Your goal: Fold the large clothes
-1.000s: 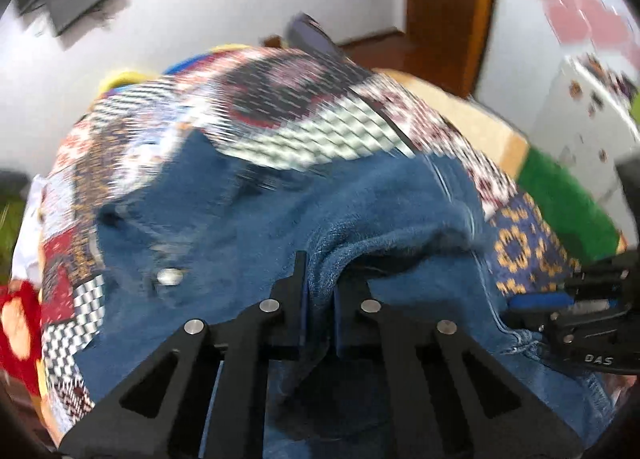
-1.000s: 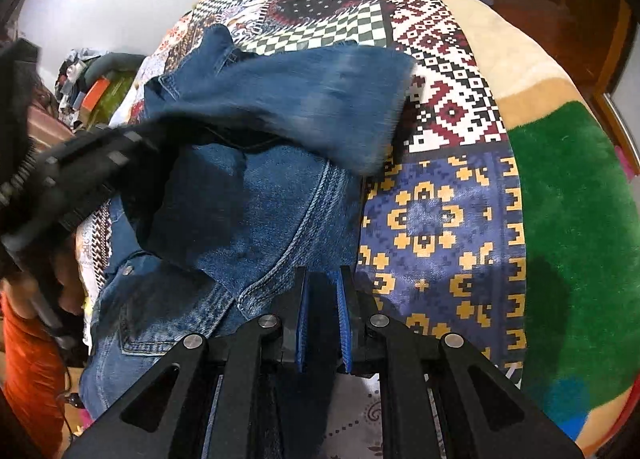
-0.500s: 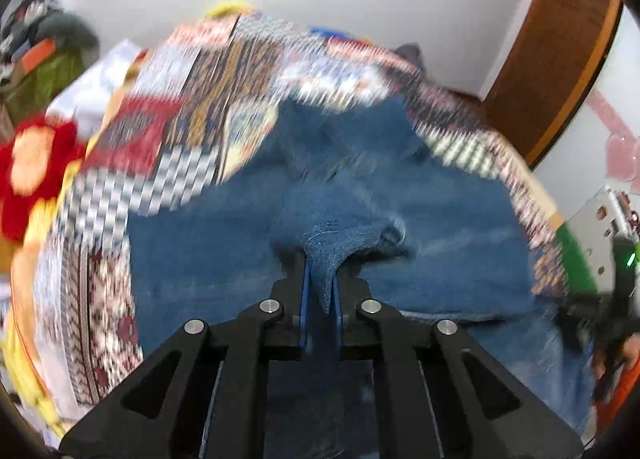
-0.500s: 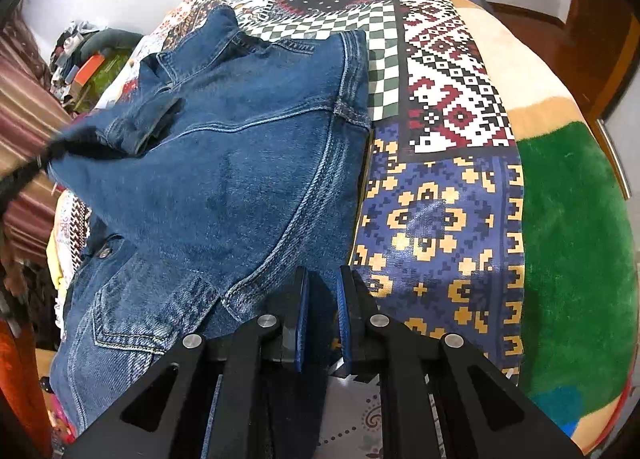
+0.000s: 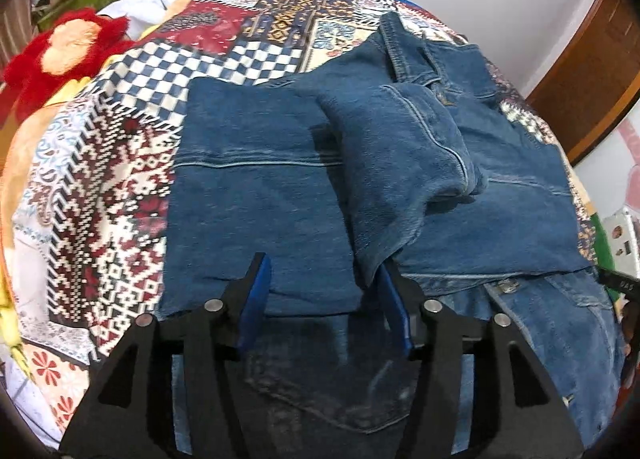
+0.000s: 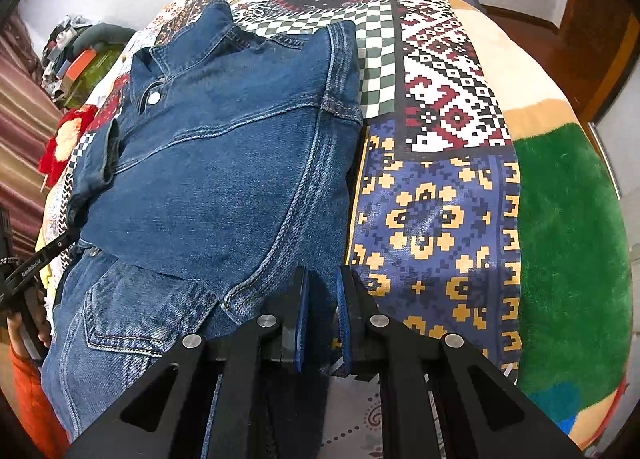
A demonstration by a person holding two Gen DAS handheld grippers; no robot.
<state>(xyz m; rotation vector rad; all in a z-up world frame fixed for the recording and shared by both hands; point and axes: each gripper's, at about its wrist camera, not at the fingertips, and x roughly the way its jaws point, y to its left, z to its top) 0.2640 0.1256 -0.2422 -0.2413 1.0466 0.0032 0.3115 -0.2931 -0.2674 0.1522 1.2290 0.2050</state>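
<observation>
we're mid-fold on the jacket (image 6: 224,163). it lies on the quilt (image 6: 436,195), left of the green patch (image 6: 568,259) in the right wrist view, collar (image 6: 192,55) at the far end, hem at the near end under both tools. long axis runs near to far, collar pointing away from us.

done so far, as we read it: one side panel is folded over the body and lies flat, seams up. the sleeve (image 5: 400,163) is laid back across the folded part, cuff end toward the near edge, still a bit humped.

left gripper (image 5: 324,299): jaws have just been opening and now stand spread. sleeve end hangs beside the right blue pad, touching or just off it, we can't tell which, but nothing is pinched. we take it as released.

right gripper (image 6: 322,319): pads pressed close together on the near right hem of the jacket, denim between them. it's anchoring that corner.

left to do, our guess: flatten the sleeve, fold the other side in if it isn't already (hidden from both views), then fold hem up to collar. roughly halfway.
</observation>
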